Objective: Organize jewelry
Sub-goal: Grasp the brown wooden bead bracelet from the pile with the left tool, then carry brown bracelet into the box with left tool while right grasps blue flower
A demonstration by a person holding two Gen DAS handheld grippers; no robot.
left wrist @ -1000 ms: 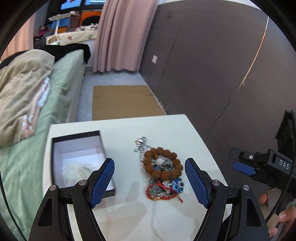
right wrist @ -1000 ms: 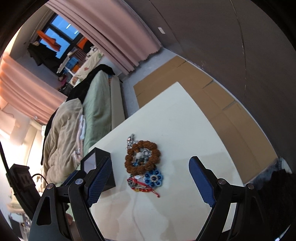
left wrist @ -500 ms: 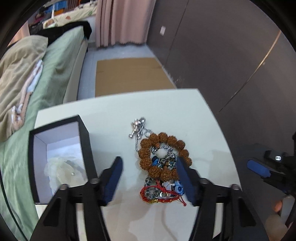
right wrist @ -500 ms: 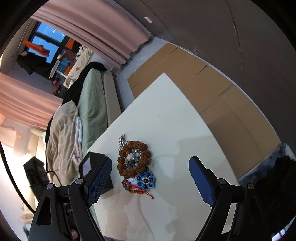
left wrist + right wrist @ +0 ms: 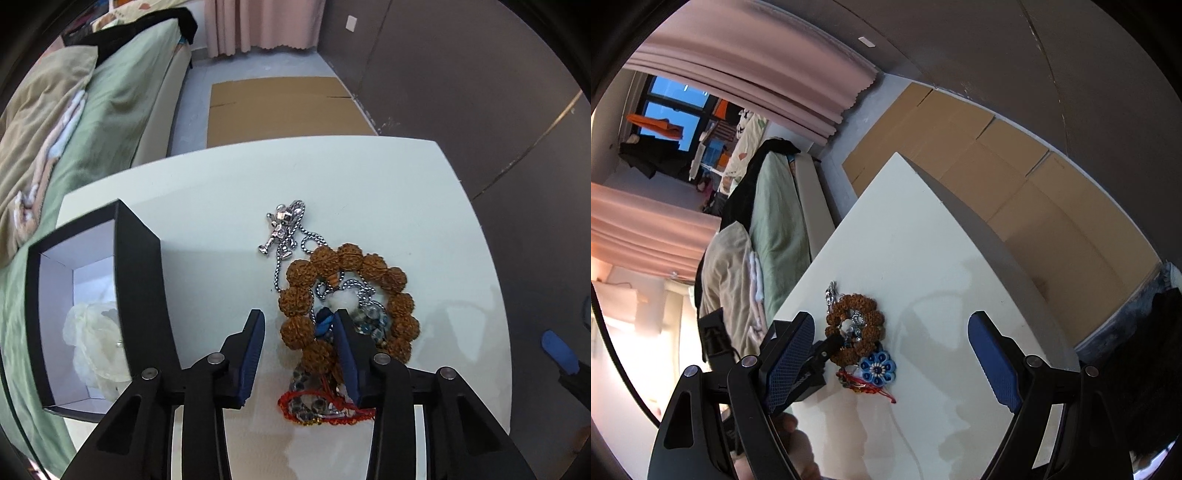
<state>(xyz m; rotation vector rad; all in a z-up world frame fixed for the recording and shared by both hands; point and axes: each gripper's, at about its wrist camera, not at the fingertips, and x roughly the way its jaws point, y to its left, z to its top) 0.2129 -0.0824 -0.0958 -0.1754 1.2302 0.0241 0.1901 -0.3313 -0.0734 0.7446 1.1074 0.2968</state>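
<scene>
An open black gift box (image 5: 140,295) with a white lining stands at the left edge of the white table (image 5: 369,184), holding a crumpled white pouch (image 5: 94,343). Beside it lies the jewelry pile. The left gripper (image 5: 299,332) is low over it, jaws narrowed around the brown bead bracelet (image 5: 347,299), not yet pinching. The right gripper (image 5: 890,354) hovers, jaws wide and holding nothing
</scene>
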